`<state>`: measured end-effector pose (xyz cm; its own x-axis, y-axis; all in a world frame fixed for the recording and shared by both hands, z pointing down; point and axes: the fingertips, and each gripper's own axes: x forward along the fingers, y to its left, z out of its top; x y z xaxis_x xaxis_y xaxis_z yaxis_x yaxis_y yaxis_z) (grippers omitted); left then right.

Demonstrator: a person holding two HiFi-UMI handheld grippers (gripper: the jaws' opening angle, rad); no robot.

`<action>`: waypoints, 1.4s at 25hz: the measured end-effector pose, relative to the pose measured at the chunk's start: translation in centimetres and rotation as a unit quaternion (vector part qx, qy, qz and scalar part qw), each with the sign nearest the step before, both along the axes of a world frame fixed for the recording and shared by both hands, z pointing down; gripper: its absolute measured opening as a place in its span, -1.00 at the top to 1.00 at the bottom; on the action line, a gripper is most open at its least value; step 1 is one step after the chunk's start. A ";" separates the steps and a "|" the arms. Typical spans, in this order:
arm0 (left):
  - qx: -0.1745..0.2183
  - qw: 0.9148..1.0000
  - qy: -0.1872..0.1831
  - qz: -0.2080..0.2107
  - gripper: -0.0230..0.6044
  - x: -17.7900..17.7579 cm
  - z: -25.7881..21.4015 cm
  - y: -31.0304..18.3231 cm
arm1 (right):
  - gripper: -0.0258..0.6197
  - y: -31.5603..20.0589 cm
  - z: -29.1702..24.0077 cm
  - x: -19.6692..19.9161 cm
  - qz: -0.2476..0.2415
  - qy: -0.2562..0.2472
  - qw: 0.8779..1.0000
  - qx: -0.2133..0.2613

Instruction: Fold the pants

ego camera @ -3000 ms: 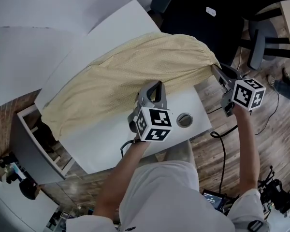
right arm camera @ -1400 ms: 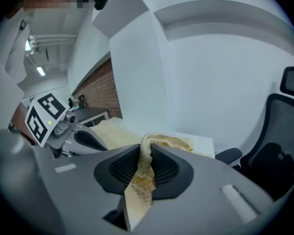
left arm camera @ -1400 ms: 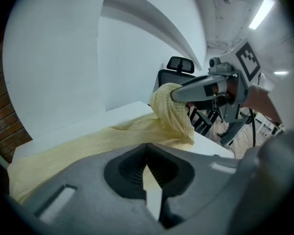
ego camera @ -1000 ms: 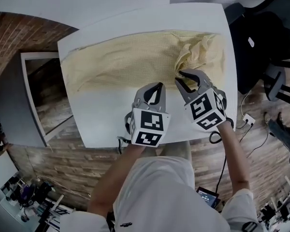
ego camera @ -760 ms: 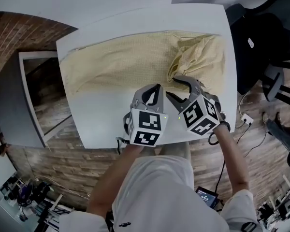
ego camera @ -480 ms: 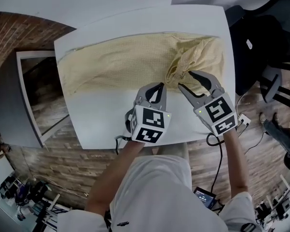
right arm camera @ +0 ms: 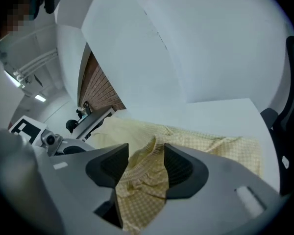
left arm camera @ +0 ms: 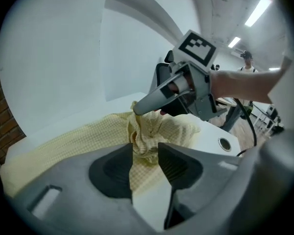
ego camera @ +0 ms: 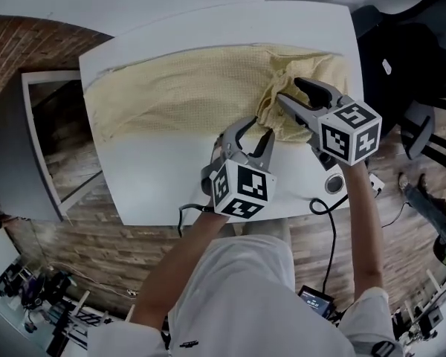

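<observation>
Yellow pants (ego camera: 186, 88) flat on white worktop (ego camera: 171, 192), right end bunched. Left tool (ego camera: 254, 131), right tool (ego camera: 290, 90) both just opened: jaws apart, bunch loose between them, not gripped.

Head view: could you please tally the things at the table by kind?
Pants: 1
Table: 1
Grippers: 2 (left gripper, right gripper; jaws of both just opened wider, pants cloth between them)
Total: 4
</observation>
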<state>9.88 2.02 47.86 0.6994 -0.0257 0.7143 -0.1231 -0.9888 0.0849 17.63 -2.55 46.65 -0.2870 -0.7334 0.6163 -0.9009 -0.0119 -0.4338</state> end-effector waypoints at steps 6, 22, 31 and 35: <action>-0.022 1.000 -0.008 0.014 0.31 0.6 0.3 0.8 | 0.23 -2.1 2.0 -0.4 -0.015 -0.032 0.999 -0.024; -0.001 0.997 -0.070 0.040 0.53 -1.2 2.5 1.8 | 0.21 -1.9 2.9 -1.8 -0.040 0.008 0.998 -0.055; 0.031 0.999 -0.035 -0.006 0.51 -1.1 -0.7 2.3 | 0.22 4.5 -0.8 1.1 0.043 0.034 0.998 -0.013; 0.034 0.999 -0.016 -0.012 0.51 0.4 -2.2 3.1 | 0.23 7.7 -1.2 3.7 0.093 0.041 0.995 -0.011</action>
